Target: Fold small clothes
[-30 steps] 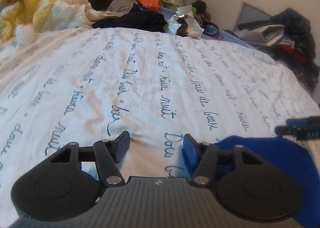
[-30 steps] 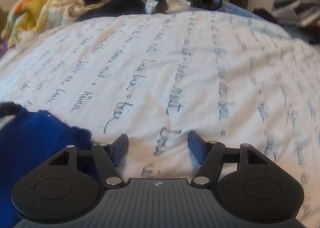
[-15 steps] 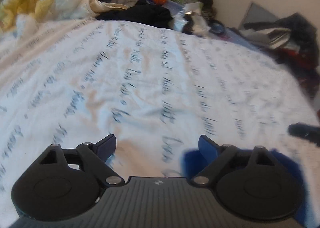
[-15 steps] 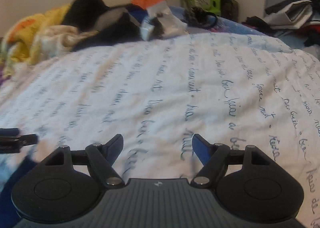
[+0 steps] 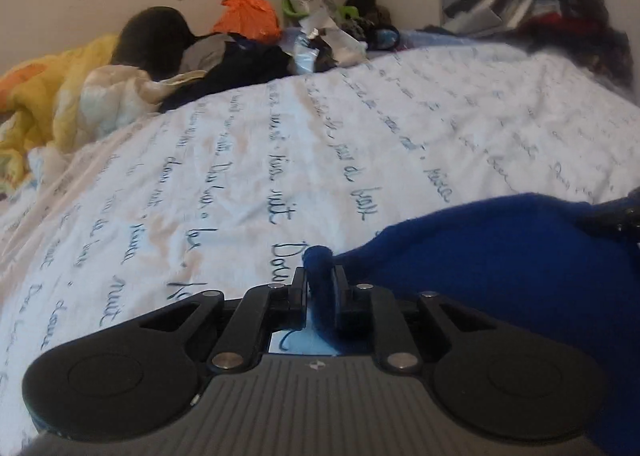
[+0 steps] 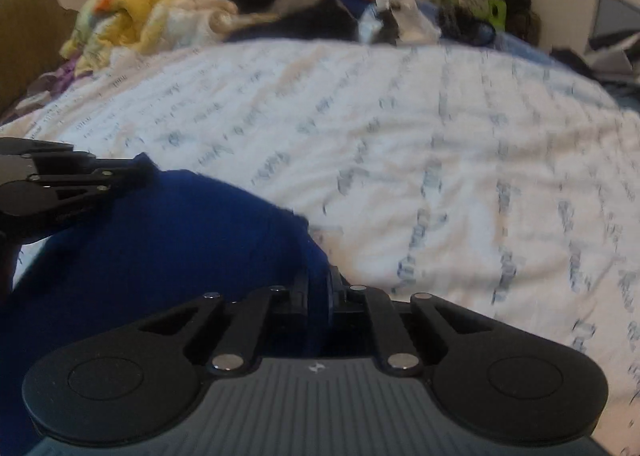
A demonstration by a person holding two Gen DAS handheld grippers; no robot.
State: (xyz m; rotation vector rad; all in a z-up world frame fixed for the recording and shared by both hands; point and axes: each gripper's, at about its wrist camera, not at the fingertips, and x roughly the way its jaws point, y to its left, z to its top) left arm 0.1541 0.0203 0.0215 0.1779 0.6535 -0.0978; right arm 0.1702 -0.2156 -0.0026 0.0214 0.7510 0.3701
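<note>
A small royal-blue fleece garment [image 5: 492, 256] hangs stretched between my two grippers above the white bedsheet with blue script [image 5: 280, 143]. My left gripper [image 5: 320, 280] is shut on one corner of it, a blue nub poking out past the fingers. My right gripper [image 6: 319, 284] is shut on the opposite corner; the blue garment [image 6: 160, 240] spreads to its left. The left gripper also shows at the left edge of the right wrist view [image 6: 72, 183], and the right gripper's tip shows at the right edge of the left wrist view [image 5: 616, 215].
A yellow quilt [image 5: 48, 103] and a heap of dark and orange clothes [image 5: 240, 35] lie along the far side of the bed. More piled clothes [image 5: 560, 15] sit at the far right. The sheet [image 6: 440, 159] stretches wide ahead of both grippers.
Both grippers were open with the blue garment lying beside them; now both have shut on its corners and lifted it off the sheet.
</note>
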